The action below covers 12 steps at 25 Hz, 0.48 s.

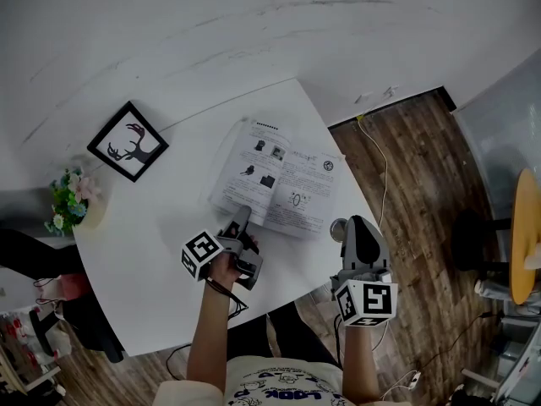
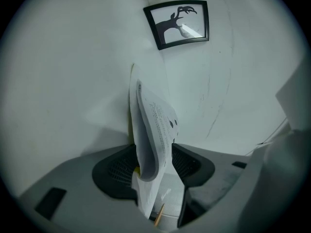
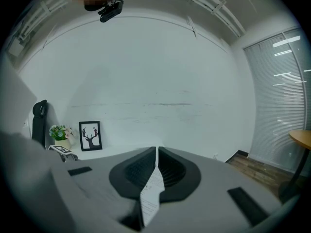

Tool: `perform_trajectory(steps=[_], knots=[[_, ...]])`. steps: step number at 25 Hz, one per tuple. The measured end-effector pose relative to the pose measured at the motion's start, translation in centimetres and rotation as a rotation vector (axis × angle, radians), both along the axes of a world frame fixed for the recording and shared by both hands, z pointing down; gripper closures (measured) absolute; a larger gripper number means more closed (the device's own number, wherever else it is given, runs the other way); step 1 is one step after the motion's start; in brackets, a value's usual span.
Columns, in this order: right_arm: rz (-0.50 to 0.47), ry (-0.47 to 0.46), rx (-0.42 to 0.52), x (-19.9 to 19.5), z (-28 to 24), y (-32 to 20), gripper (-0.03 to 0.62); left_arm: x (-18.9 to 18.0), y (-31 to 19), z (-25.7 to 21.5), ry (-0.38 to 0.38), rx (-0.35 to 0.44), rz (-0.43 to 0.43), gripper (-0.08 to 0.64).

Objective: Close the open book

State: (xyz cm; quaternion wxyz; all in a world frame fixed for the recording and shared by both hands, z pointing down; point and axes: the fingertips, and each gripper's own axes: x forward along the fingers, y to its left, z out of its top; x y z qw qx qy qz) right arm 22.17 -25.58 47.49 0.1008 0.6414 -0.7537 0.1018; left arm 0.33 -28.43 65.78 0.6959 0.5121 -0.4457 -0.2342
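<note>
An open book (image 1: 279,180) with printed pages lies on the white table (image 1: 144,260), near its right corner. My left gripper (image 1: 241,220) is at the near edge of the left-hand page. In the left gripper view a curled bundle of pages (image 2: 156,125) stands between the wide-apart jaws of the left gripper (image 2: 154,166), and the right pad does not press on it. My right gripper (image 1: 341,227) sits at the book's near right corner. Seen from the right gripper view, the right gripper (image 3: 156,165) has its jaws shut on a thin page edge (image 3: 150,193).
A framed deer picture (image 1: 128,141) lies at the table's far left, with a small flower pot (image 1: 72,201) near the left edge. Wooden floor (image 1: 423,184) with a cable runs to the right of the table. A round wooden table (image 1: 526,235) stands at far right.
</note>
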Motion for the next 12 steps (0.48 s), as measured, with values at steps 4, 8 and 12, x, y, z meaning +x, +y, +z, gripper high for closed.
perform_trajectory(steps=[4, 8, 12], knots=[[-0.002, -0.001, -0.001, 0.1, -0.1, -0.1, 0.561, -0.4, -0.3, 0.0, -0.002, 0.010, -0.004, 0.341], [-0.004, -0.001, -0.004, 0.0, 0.0, -0.2, 0.561, -0.8, -0.3, -0.2, -0.017, 0.031, -0.004, 0.341], [-0.006, -0.002, -0.007, 0.0, 0.1, -0.2, 0.561, -1.3, -0.6, -0.4, -0.073, 0.063, 0.021, 0.342]])
